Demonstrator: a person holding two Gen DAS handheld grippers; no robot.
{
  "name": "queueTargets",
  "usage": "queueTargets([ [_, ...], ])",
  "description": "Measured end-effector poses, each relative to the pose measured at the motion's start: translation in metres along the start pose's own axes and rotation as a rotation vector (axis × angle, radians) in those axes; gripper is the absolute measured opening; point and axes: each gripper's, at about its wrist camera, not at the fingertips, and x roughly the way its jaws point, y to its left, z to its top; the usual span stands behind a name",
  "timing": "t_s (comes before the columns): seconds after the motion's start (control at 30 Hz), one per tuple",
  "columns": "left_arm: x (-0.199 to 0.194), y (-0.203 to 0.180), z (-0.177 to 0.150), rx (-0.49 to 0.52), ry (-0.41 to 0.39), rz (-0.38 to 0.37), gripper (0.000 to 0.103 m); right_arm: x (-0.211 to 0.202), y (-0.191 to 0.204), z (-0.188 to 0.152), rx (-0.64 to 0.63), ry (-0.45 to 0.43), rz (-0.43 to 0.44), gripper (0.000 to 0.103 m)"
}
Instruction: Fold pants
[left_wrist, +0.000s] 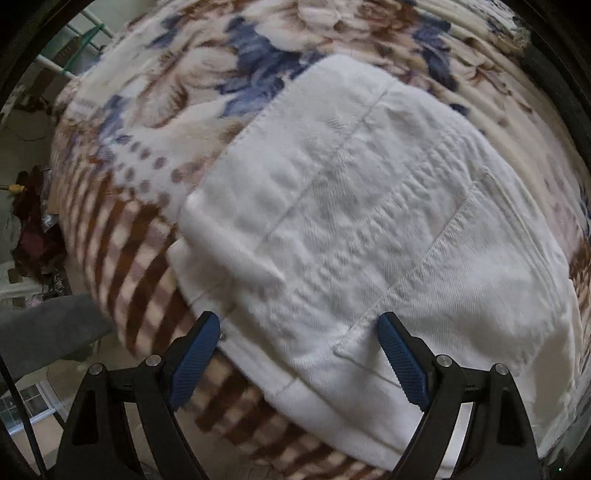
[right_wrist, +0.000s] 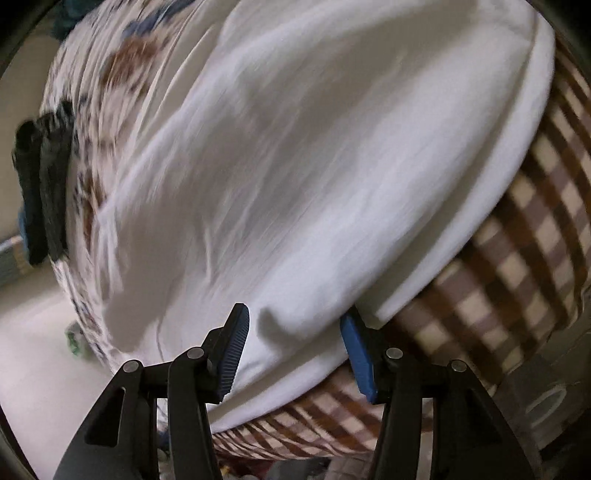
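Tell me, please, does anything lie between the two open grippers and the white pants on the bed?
Nothing visible does. The left gripper and the right gripper are open directly over the white pants, which lie on the patterned blanket.

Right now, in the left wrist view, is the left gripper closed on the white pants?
No. The left gripper stands wide open above the white pants, its blue pads apart and pinching no cloth.

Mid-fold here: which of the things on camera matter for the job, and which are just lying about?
For the job:
- white pants, spread on the blanket
- left claw, open over the pants
- right claw, open at the pants' edge

Lying about:
- patterned blanket, only the surface underneath
- dark bundle at the blanket's far edge
- grey chair beside the bed
- clutter on the floor
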Motion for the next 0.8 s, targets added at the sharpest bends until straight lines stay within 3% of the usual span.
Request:
queueTargets([
  [0.1, 0.015, 0.0, 0.024, -0.005, 0.011, -0.02, 0.087, 0.011, 0.019, -0.018, -0.029, 0.024, -0.008, 0.054],
  [0.23, 0.011, 0.028, 0.019, -0.033, 0.004, -0.076, 0.087, 0.021, 0.034, -0.041, -0.033, 0.053, -0.001, 0.054],
  [0.27, 0.01, 0.048, 0.023, -0.044, 0.008, -0.098, 0.087, 0.025, 0.042, -0.042, -0.024, 0.059, 0.008, 0.054],
  [0.47, 0.003, 0.081, 0.012, -0.138, 0.0, -0.197, 0.085, 0.044, 0.051, -0.054, 0.024, 0.063, 0.089, 0.054],
  [0.5, 0.006, 0.084, 0.015, -0.147, 0.002, -0.205, 0.084, 0.047, 0.052, -0.051, 0.029, 0.056, 0.102, 0.048],
  [0.53, 0.009, 0.088, 0.019, -0.161, 0.003, -0.208, 0.081, 0.05, 0.057, -0.052, 0.031, 0.039, 0.108, 0.037],
  [0.57, 0.01, 0.099, 0.026, -0.17, -0.007, -0.218, 0.076, 0.051, 0.059, -0.051, 0.022, 0.028, 0.095, 0.033],
  [0.6, 0.011, 0.101, 0.033, -0.176, -0.015, -0.218, 0.067, 0.052, 0.064, -0.052, 0.011, 0.019, 0.084, 0.021],
  [0.63, 0.011, 0.103, 0.037, -0.177, -0.018, -0.216, 0.049, 0.051, 0.07, -0.055, -0.012, -0.007, 0.073, 0.013],
  [0.7, 0.005, 0.107, 0.04, -0.164, -0.045, -0.239, 0.028, 0.045, 0.078, -0.059, -0.051, -0.032, 0.054, 0.012],
  [0.8, -0.012, 0.106, 0.034, -0.119, -0.101, -0.21, 0.014, 0.043, 0.1, -0.06, -0.087, -0.068, 0.043, 0.009],
])
